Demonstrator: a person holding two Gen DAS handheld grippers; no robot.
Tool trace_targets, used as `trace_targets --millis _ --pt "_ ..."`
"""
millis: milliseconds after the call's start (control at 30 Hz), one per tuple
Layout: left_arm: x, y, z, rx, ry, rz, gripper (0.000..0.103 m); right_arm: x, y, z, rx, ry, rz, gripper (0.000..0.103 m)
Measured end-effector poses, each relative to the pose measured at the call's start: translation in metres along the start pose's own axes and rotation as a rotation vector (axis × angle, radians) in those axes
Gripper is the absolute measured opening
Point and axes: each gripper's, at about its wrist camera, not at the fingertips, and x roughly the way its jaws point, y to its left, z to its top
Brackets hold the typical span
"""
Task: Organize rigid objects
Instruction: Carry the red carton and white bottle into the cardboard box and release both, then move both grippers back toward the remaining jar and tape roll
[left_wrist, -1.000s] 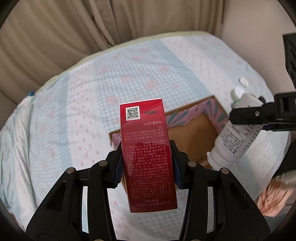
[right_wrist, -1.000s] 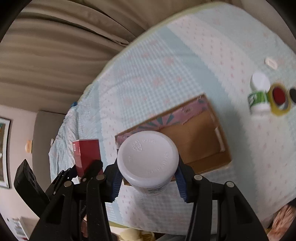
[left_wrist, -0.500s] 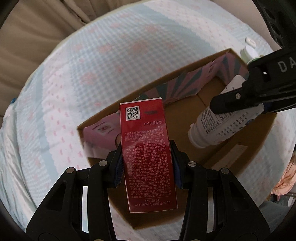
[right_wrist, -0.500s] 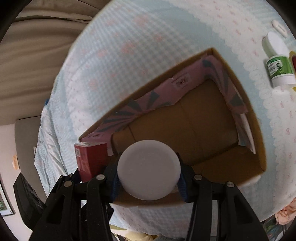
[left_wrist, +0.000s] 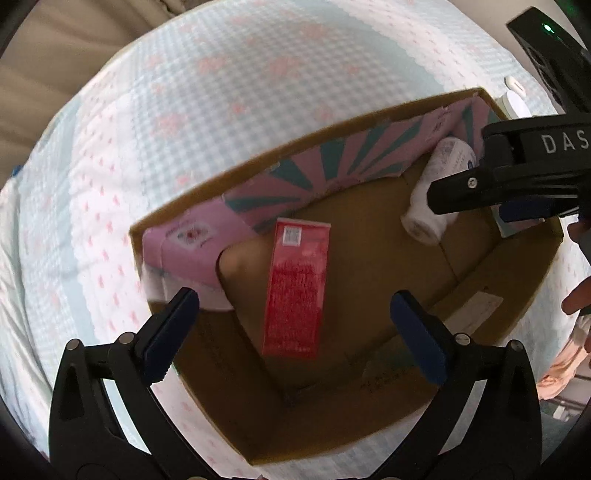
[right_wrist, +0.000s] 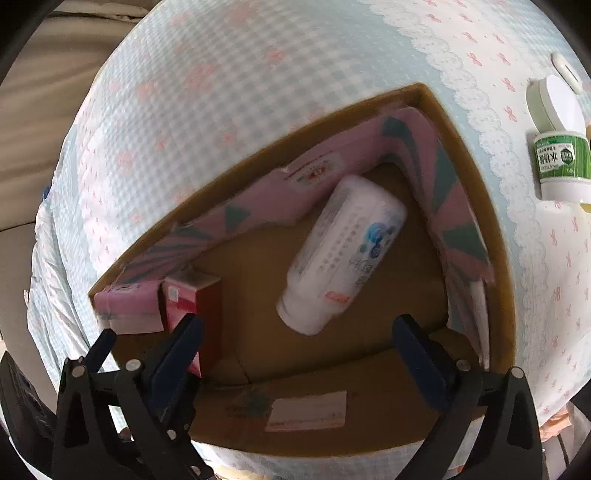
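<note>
A red carton (left_wrist: 295, 284) lies inside the open cardboard box (left_wrist: 177, 218), just ahead of my open, empty left gripper (left_wrist: 295, 332). It also shows in the right wrist view (right_wrist: 195, 306), at the box's left end. A white bottle (right_wrist: 343, 254) lies in the box ahead of my open, empty right gripper (right_wrist: 299, 354). In the left wrist view the bottle (left_wrist: 432, 199) is partly hidden behind the right gripper's finger (left_wrist: 498, 188). Both grippers hover above the box.
The box (right_wrist: 476, 155) has pink and teal inner flaps and sits on a light blue checked cloth (right_wrist: 221, 74). A green-labelled white jar (right_wrist: 557, 158) and a small white object (right_wrist: 565, 72) lie on the cloth right of the box. Curtains hang behind.
Both grippers opened. The red carton left the left gripper and the white bottle left the right gripper; both now lie inside the box.
</note>
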Motion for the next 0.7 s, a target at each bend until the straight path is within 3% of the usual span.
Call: trace_targets --millis 333,700 --pt "-0.021 0.003 -0.008 -0.038 -0.035 0.025 0.103 -0.01 -0.006 -0.026 -0.013 -0.041 0.01 0.102" --pt "-0.097 0.001 -0.037 -0.087 -0.15 0.063 0.103 -0.07 0.017 -0.067 -0.097 -0.152 0.041 0.102"
